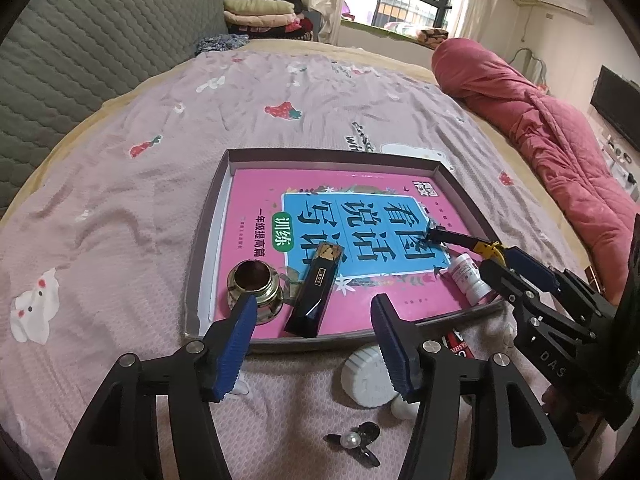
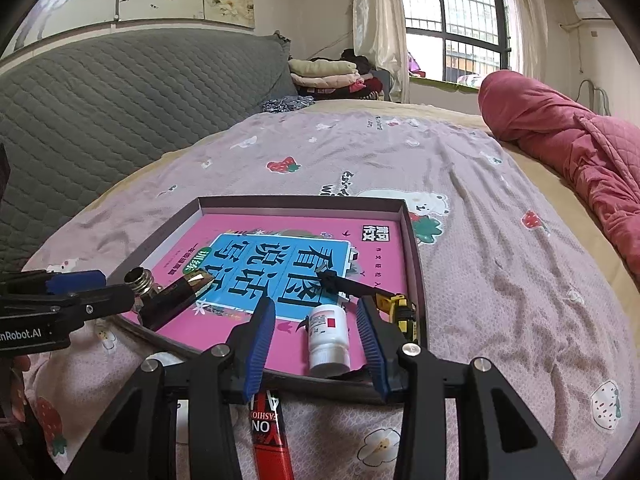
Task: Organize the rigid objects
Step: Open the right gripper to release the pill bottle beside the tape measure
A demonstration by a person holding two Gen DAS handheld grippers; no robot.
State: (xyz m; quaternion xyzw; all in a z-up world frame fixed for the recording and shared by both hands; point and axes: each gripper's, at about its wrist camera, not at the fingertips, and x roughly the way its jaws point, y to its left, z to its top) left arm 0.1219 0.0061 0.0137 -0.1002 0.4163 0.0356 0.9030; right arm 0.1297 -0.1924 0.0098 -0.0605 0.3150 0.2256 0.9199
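**Two tools open over a half-filled tray on the bed**

A shallow rectangular cardboard tray, lined with a pink and blue book, is seen lying on the pink printed bedsheet. Four things are counted inside it: one brass threaded fitting, one black and gold oblong box, one small white pill bottle and one black and yellow utility knife.

The left tool is held with its jaws apart and nothing between the pads, above the box and fitting. The right tool is likewise spread, the white bottle lying between its fingers without being pressed.

Three things are counted outside the tray, on the sheet near its front edge: one white round ribbed-cap jar, one red printed tube and one small black propeller-shaped piece.

All are judged stiff and light. The jar is probably smooth and apt to roll, so its ribbed cap would be best taken across the width. The tube would be best gripped at mid-length.
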